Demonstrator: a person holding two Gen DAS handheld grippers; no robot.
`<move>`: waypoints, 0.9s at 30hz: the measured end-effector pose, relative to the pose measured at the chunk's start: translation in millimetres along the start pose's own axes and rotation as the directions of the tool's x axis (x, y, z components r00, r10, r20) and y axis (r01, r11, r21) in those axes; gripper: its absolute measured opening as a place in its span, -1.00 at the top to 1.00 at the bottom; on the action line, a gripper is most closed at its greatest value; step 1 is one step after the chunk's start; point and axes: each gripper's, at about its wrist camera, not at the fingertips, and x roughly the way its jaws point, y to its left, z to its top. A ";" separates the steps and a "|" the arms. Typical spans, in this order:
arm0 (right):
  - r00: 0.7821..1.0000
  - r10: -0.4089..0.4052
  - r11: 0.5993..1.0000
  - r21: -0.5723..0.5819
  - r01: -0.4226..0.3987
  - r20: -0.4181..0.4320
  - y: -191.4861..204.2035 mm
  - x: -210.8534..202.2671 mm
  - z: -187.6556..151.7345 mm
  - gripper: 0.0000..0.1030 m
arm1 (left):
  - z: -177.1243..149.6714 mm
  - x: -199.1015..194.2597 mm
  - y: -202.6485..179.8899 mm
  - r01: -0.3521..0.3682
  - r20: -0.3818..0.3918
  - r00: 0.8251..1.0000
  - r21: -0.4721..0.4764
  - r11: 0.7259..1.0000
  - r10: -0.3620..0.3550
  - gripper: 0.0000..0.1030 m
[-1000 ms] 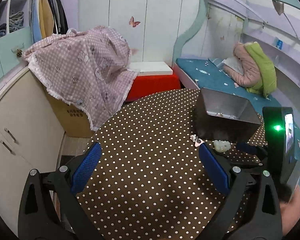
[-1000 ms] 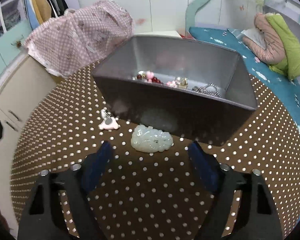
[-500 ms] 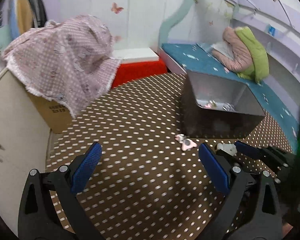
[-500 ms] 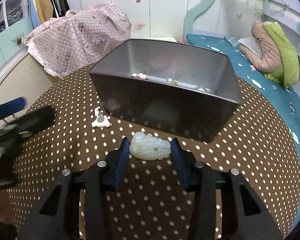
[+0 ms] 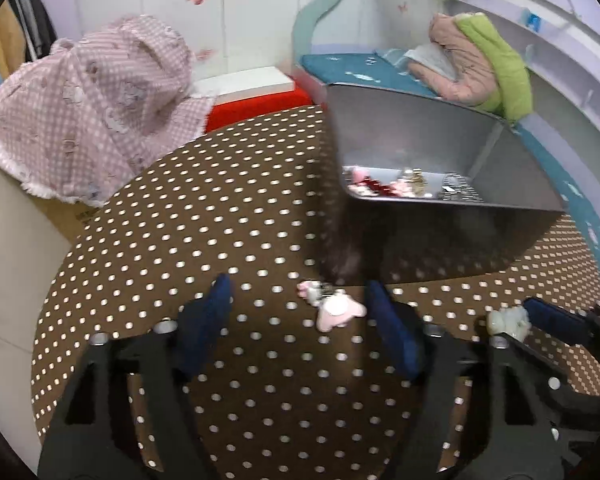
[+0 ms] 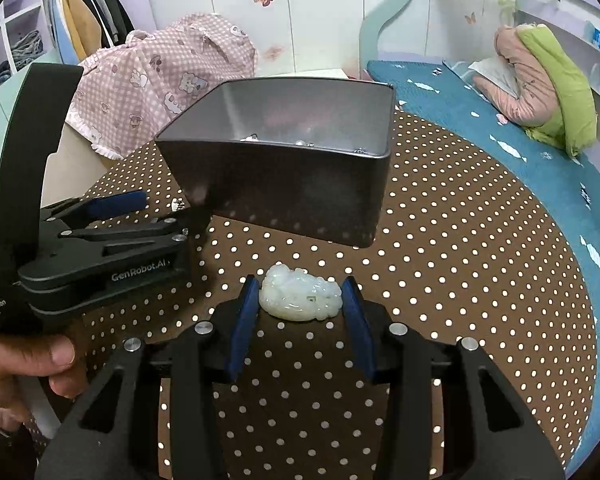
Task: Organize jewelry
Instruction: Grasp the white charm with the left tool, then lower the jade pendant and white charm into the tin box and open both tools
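2 jaws sets: right gripper [image 6: 300,300] clamps jade pendant [image 6: 300,298].

A pale, milky-green carved jade pendant [image 6: 300,298], lumpy and oval, lies flat on its broad side just in front of the dark grey metal bin [image 6: 284,184], near that bin's front wall but apart from it; a small pink charm [image 5: 338,310] with rounded lobes and a short silvery clasp lies flat off the bin's front left corner, close to it and well to the left of the jade; the bin itself stands upright and open-topped, its walls flaring outward; inside, along its floor, rests a loose heap of jewelry [image 5: 408,188]: pink and red pieces, a gold-toned item, silvery chain.
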 end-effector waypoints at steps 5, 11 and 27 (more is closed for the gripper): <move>1.000 0.010 1.000 -0.002 -0.010 0.013 -3.0 -8.3 -0.8 0.22 | -3.5 -6.6 2.9 0.077 -0.006 0.997 -0.026 0.997 -0.077 0.57; 0.999 0.016 1.000 -0.011 -0.015 0.031 -3.2 -19.1 -0.1 0.22 | -16.7 -21.0 9.0 0.121 0.006 0.993 -0.034 0.992 -0.121 0.70; 0.989 0.022 0.997 -0.073 -0.012 0.148 6.7 -68.2 26.0 0.22 | -12.6 -90.4 21.9 0.131 0.126 0.984 -0.014 0.991 -0.128 0.70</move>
